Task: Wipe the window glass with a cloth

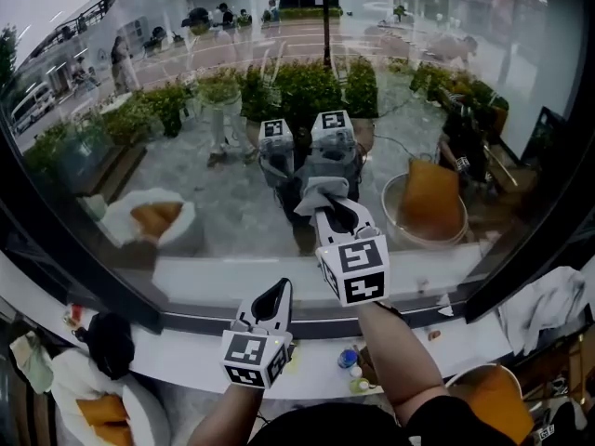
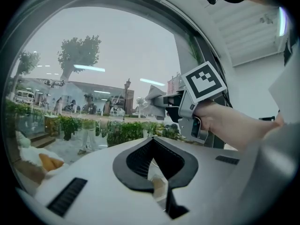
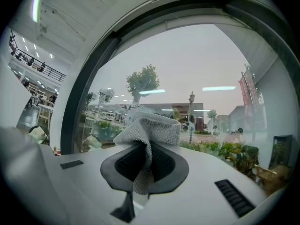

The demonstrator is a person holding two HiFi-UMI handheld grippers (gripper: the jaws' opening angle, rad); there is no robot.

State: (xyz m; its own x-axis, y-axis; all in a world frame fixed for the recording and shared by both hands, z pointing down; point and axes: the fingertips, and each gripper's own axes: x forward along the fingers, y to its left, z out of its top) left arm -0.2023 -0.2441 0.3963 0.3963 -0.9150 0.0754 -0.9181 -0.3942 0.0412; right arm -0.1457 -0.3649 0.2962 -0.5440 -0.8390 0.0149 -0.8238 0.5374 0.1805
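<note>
While the right gripper is clamped on the grey cloth, whose bunched free end seems to meet the window glass right at its own reflection (contact looks light), the left gripper hangs low near the sill, jaws together on nothing. To wipe well, press the wad flatter against the pane and sweep in overlapping passes, with the hard jaw tips off the glass.

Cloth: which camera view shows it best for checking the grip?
The right gripper view: the cloth fills the centre, mesh weave clear, pinched in the right gripper's claw. The head view shows it small, from behind; the left gripper view shows only a pale corner.
</note>
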